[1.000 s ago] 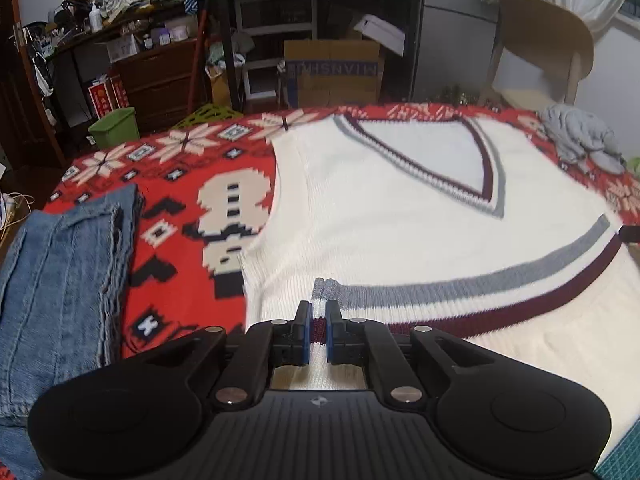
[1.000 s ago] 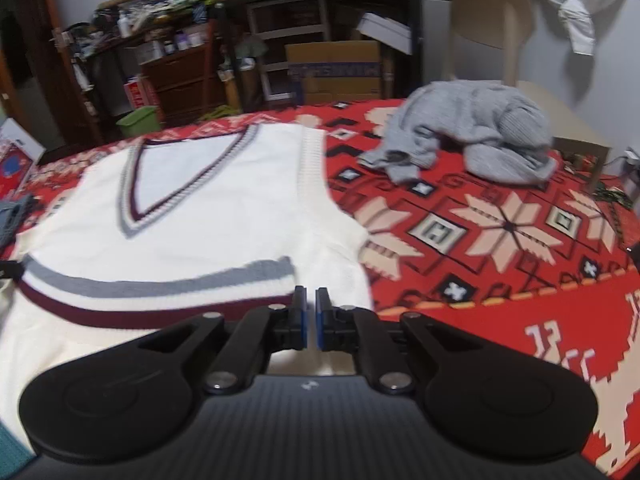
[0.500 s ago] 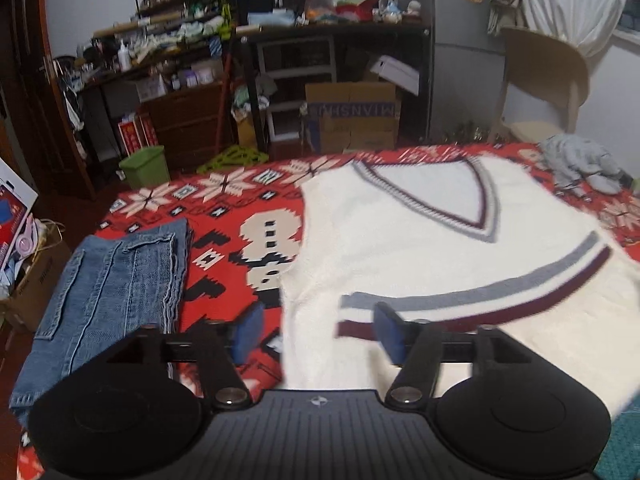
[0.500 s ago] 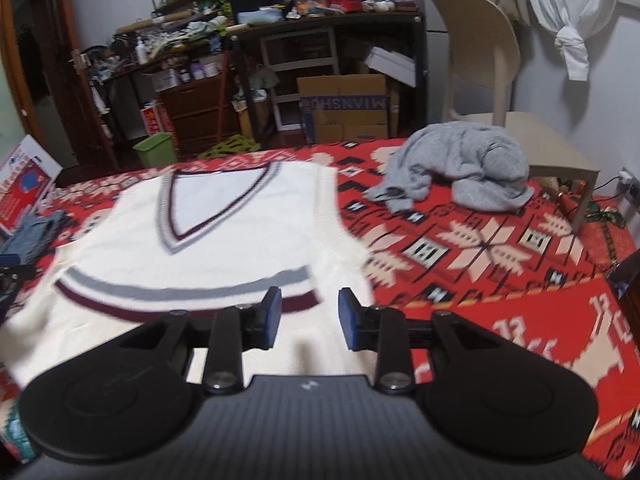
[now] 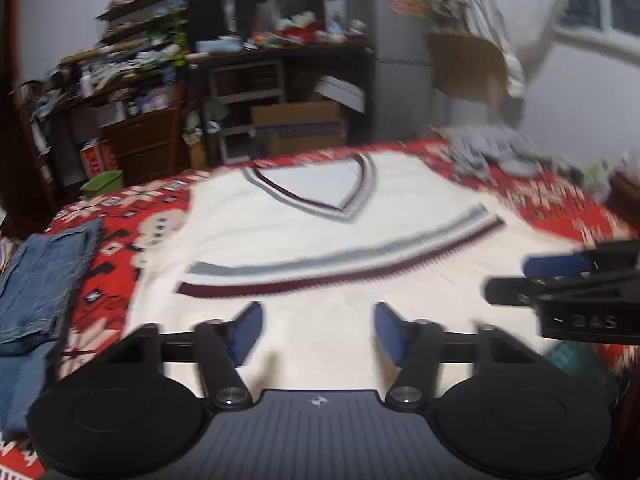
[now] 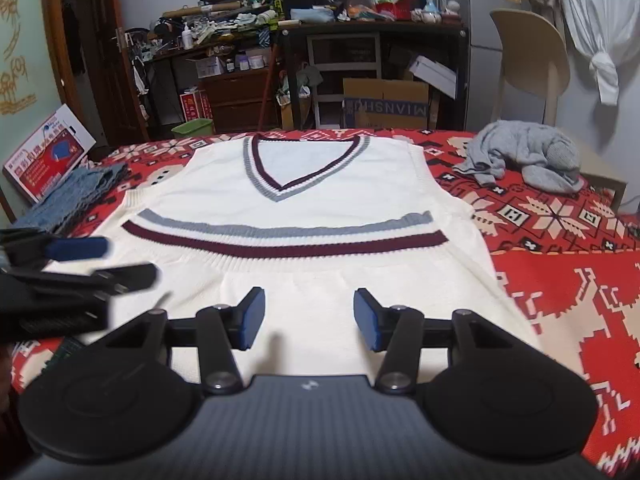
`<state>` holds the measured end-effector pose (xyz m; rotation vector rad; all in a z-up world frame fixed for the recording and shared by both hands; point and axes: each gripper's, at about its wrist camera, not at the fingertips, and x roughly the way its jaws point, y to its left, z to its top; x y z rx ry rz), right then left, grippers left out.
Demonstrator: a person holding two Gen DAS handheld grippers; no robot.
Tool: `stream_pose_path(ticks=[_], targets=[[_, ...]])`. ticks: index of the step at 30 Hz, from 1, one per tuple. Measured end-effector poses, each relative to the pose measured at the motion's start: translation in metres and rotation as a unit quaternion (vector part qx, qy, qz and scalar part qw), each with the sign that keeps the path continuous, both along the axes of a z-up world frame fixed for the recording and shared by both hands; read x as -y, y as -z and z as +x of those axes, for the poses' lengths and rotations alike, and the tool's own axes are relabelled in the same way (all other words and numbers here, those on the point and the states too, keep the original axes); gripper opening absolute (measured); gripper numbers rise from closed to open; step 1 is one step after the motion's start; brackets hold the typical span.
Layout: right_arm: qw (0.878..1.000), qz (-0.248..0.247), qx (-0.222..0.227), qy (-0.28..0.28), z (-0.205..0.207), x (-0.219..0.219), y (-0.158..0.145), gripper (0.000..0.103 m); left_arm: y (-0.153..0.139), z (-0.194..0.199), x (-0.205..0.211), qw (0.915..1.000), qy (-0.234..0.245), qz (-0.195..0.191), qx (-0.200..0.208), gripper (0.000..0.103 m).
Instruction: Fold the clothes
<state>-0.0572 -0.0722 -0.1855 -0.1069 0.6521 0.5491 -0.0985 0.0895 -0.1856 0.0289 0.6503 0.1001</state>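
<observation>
Left tool (image 5: 318, 330), closing, and right tool (image 6: 309, 318), opening, both empty, hang side by side over the vest's (image 6: 296, 208) near folded edge; collar farthest.

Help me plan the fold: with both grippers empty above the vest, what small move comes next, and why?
Probably bring the left gripper, closing on nothing, to the left side edge of the white knitted V-neck vest. The vest's hem is already folded up over its body, and the right gripper, opening, is empty too, so a sideways fold seems due.

Both wrist cameras side by side, angled down, sharing vest (image 6: 304, 208).
</observation>
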Motion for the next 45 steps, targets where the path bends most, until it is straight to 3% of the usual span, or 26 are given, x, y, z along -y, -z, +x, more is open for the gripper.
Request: stream_pose_path(ticks=[1, 2, 6, 13, 14, 15, 17, 21, 25, 30, 36, 45], targets=[[1.0, -0.006, 0.004, -0.004, -0.004, -0.003, 0.003, 0.052, 0.005, 0.002, 0.002, 0.9999, 0.008, -0.002, -0.009, 0.03], [1.0, -0.013, 0.006, -0.009, -0.008, -0.006, 0.006, 0.052, 0.008, 0.001, 0.003, 0.9998, 0.013, -0.005, -0.014, 0.028], [0.998, -0.052, 0.014, -0.028, -0.023, -0.011, 0.023, 0.045, 0.02, -0.008, 0.004, 0.9995, 0.008, 0.012, -0.027, 0.028], [0.998, -0.052, 0.017, -0.024, -0.04, 0.007, 0.023, 0.045, 0.023, -0.036, 0.006, 0.9974, 0.02, 0.064, -0.024, 0.028], [0.998, -0.049, 0.017, -0.022, -0.042, 0.009, 0.021, 0.037, 0.021, -0.037, 0.007, 0.9978, 0.024, 0.056, -0.025, 0.026], [0.999, -0.044, 0.017, -0.022, -0.044, 0.01, 0.018, 0.022, 0.018, -0.038, 0.006, 0.9985, 0.031, 0.04, -0.024, 0.025], [0.999, -0.031, 0.017, -0.025, -0.048, 0.011, 0.013, 0.015, 0.012, -0.04, 0.008, 0.999, 0.043, 0.007, -0.013, 0.024], [0.998, -0.022, 0.028, -0.053, -0.053, 0.002, 0.004, 0.015, 0.007, -0.036, 0.017, 0.9974, 0.067, -0.027, -0.003, 0.014], [0.996, -0.036, 0.027, -0.08, -0.053, -0.011, 0.008, 0.015, 0.019, -0.031, 0.029, 0.9942, 0.098, -0.032, -0.028, 0.01], [0.996, -0.035, 0.016, -0.078, -0.055, -0.008, 0.023, 0.016, 0.026, -0.035, 0.033, 0.9948, 0.098, -0.012, -0.025, 0.013], [0.996, -0.043, 0.025, -0.079, -0.06, -0.007, 0.024, 0.018, 0.026, -0.034, 0.024, 0.9949, 0.083, -0.052, -0.025, 0.018], [0.998, -0.003, 0.01, -0.06, -0.056, 0.003, 0.026, 0.022, 0.026, -0.034, 0.018, 0.993, 0.079, -0.084, -0.023, 0.022]])
